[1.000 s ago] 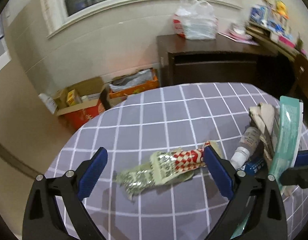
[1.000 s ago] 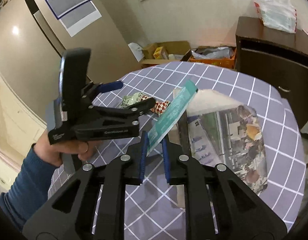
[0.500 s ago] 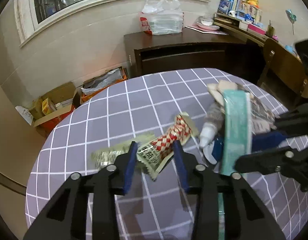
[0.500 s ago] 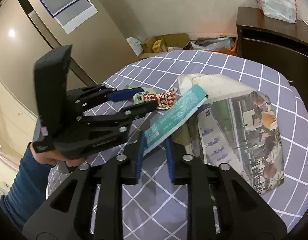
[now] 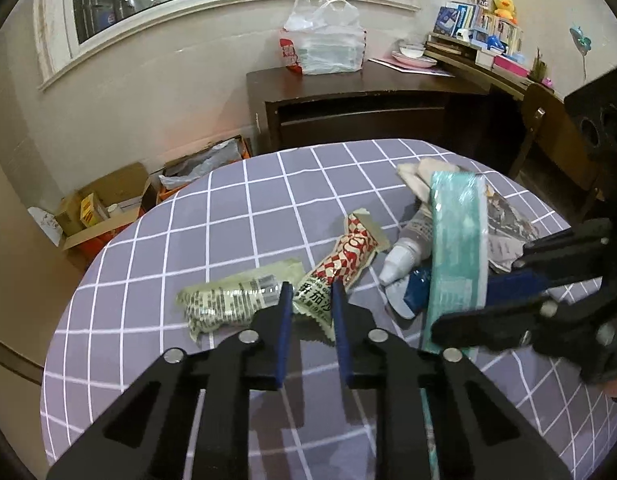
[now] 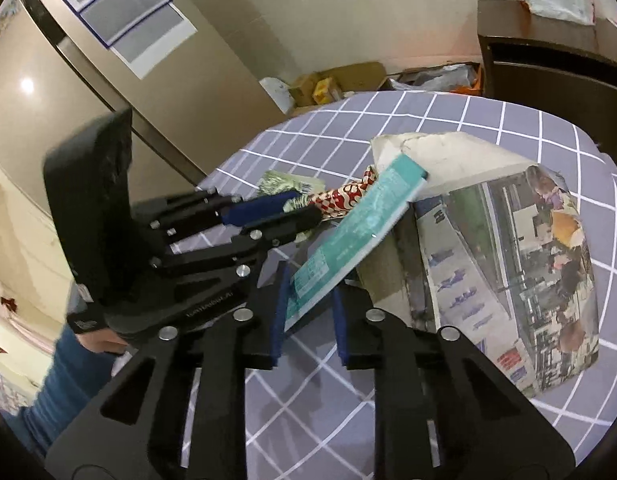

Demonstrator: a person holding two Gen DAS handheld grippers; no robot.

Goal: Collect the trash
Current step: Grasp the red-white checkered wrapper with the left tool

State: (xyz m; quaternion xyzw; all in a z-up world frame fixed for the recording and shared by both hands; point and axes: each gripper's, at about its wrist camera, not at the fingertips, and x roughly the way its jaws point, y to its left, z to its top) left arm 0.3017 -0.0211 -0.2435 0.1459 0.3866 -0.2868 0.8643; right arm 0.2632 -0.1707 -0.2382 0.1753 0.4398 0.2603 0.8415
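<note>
My left gripper point(image 5: 309, 300) is shut on the near end of a red-and-white checked snack wrapper point(image 5: 348, 256), which shows lifted off the table in the right wrist view point(image 6: 344, 196). A pale green wrapper point(image 5: 232, 298) lies just left of it. My right gripper point(image 6: 307, 304) is shut on a long teal packet point(image 6: 352, 232), also seen in the left wrist view point(image 5: 456, 248). A white tube point(image 5: 408, 248) lies on the cloth under the teal packet.
The round table has a grey checked cloth point(image 5: 228, 208). A folded newspaper point(image 6: 520, 264) lies on its right part. Cardboard boxes point(image 5: 104, 204) stand on the floor beyond the table, with a dark cabinet point(image 5: 368, 116) behind.
My left gripper went from wide open to shut on the checked wrapper and has raised it. My right gripper kept its hold on the teal packet and shifted slightly.
</note>
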